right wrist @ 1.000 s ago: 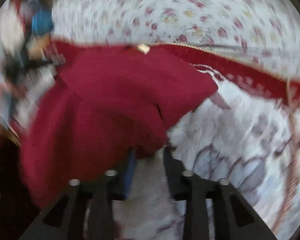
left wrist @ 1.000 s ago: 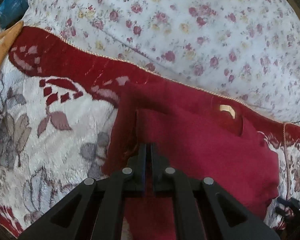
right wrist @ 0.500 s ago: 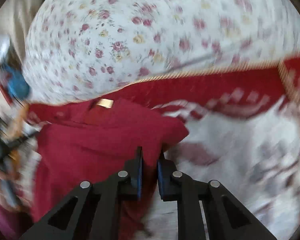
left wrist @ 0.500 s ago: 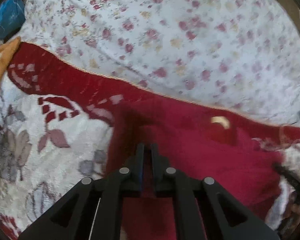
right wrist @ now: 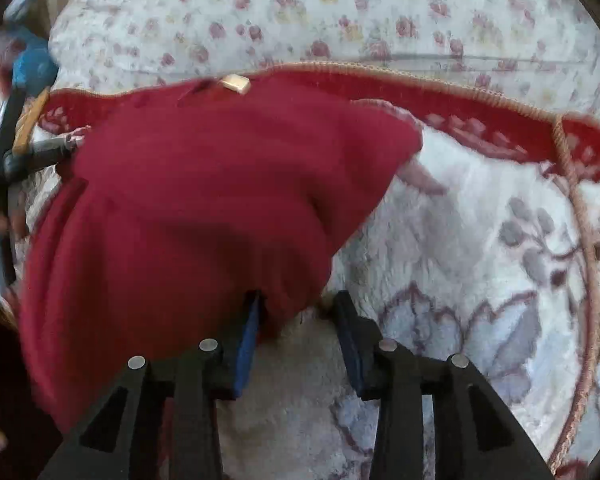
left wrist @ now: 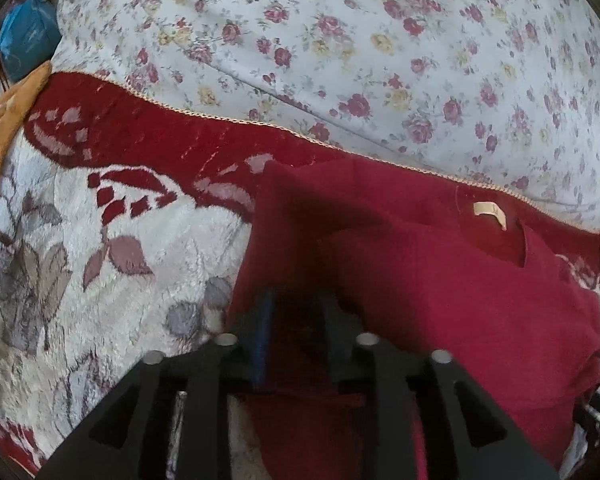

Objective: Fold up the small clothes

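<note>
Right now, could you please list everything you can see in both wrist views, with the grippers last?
Dark red knit garment: one, crimson, lying partly folded on the blanket, neckline toward the floral sheet.
Small beige neck label: one, tan, inside the garment's neckline.
Plush white blanket with red border: one, white with grey-mauve flowers, gold cord edging, under the garment.
Rose-print bed sheet: one, pale with red and yellow roses, beyond the blanket.
Blue bag-like item: one, blue, far left edge; unclear what it is.
Left gripper: one, black, jaws just opened, garment fabric between them.
Right gripper: one, black with blue pads, jaws just opened, at the garment's edge.
</note>
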Demonstrator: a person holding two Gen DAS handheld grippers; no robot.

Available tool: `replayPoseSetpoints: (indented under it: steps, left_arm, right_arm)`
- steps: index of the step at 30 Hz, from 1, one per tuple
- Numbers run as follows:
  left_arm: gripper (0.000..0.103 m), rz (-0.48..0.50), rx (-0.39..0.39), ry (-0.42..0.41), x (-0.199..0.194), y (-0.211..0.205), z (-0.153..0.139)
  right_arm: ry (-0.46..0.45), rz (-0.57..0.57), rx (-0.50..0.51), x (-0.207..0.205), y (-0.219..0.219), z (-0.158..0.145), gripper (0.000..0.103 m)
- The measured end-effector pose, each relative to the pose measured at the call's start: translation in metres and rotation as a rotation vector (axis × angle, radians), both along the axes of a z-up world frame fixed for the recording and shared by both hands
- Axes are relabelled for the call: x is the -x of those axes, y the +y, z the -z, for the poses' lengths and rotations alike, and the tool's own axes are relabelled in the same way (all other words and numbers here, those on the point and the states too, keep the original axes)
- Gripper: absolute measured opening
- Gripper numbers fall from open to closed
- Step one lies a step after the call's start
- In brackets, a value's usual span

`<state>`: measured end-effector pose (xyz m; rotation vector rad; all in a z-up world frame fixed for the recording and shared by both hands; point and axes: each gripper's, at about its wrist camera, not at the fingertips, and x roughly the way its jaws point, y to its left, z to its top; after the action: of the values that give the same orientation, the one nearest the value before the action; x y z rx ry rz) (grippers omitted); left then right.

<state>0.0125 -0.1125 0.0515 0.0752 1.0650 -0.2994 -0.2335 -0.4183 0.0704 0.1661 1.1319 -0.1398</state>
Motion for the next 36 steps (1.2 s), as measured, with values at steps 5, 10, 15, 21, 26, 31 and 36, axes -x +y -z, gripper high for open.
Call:
replayPoseSetpoints:
  steps: [5,10,15,21,26,31,36]
  left_arm:
    - [0.075,0.006,0.085,-0.018,0.017,0.017,-0.018]
    - [0.075,0.002,0.13,-0.021,0.023,0.024,-0.026]
    - [0.075,-0.013,0.096,-0.004,0.018,0.024,-0.017]
    - [0.075,-0.001,0.048,0.017,0.013,0.015,-0.007]
    - [0.079,0.002,0.041,0.021,0.014,0.018,-0.003]
    - [0.079,0.006,0.096,0.052,0.022,0.039,-0.011]
    - [0.08,0.023,0.156,0.061,0.047,0.068,-0.024]
  right_arm:
    - [-0.1,0.08,-0.073,0.012,-0.012,-0.027,0.057]
    - [-0.154,0.172,-0.11,-0.018,-0.029,-0.023,0.059]
    - [-0.061,0.178,-0.025,-0.018,-0.014,0.003,0.05]
    - [-0.113,0.163,-0.028,-0.014,-0.02,-0.022,0.056]
    - [-0.099,0.265,-0.157,-0.044,-0.058,-0.003,0.069]
    - [-0.077,0.269,-0.035,-0.048,-0.05,0.003,0.061]
    - [-0.148,0.185,-0.133,-0.015,-0.032,-0.028,0.069]
